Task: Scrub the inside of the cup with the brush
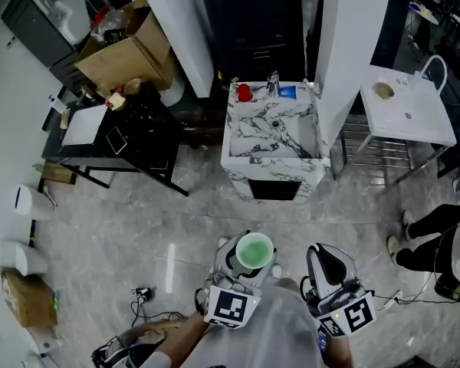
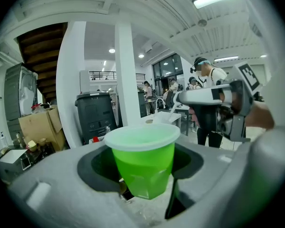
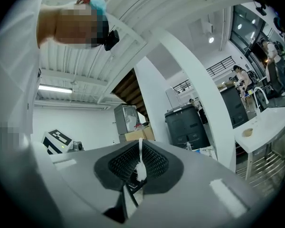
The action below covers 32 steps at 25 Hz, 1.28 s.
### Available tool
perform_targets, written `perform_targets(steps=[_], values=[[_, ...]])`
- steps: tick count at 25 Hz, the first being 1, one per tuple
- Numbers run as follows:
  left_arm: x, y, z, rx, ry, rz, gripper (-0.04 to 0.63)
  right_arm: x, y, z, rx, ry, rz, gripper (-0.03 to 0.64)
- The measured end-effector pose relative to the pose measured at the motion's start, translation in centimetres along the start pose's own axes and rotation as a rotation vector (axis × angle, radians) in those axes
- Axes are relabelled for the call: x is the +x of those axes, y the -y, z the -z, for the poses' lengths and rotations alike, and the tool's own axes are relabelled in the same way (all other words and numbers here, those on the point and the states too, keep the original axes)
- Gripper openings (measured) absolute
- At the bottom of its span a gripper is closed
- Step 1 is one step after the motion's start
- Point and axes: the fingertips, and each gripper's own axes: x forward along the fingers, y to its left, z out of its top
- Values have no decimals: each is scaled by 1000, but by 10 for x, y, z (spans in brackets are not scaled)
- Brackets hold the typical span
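A green plastic cup (image 2: 143, 165) with a pale rim is gripped upright between the jaws of the left hand-held gripper (image 1: 252, 257), which are closed against its sides. In the head view the cup is seen low in the frame, at about 6 o'clock, held above a grey marble floor (image 1: 138, 221). The right hand-held gripper (image 1: 324, 257) is held at the cup's 3 o'clock, near it and not touching. Its jaws are shut on a thin white brush (image 3: 140, 167), seen between the black ribbed pads (image 3: 119, 163) with the bristles low and the handle pointing toward 12 o'clock. The brush is outside the cup. At 12 o'clock from both grippers, well apart, a marble-patterned sink (image 1: 234, 140) with a tap (image 1: 274, 83) is set between white pillars (image 1: 185, 29). A black worktop (image 1: 149, 140) is seen at 10 o'clock and a white worktop (image 1: 414, 117) at 2 o'clock.
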Motion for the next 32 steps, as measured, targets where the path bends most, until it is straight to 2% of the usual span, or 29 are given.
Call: perform_targets(steps=[7, 12, 16, 22, 26, 32], values=[[0, -48, 8, -15, 4, -57, 285, 46, -10, 9, 13, -5, -55, 26], [21, -96, 24, -46, -8, -49, 285, 99, -3, 23, 14, -27, -49, 26], [58, -151, 25, -44, 12, 0, 285, 160, 9, 34, 17, -53, -26, 26], [108, -262, 2, -4, 42, 86, 285, 272, 32, 27, 28, -57, 99, 26], [133, -329, 4, 57, 34, 150, 285, 338, 37, 27, 22, -46, 178, 26], [175, -390, 12, 111, 30, 261, 285, 403, 47, 24, -10, -27, 270, 26]])
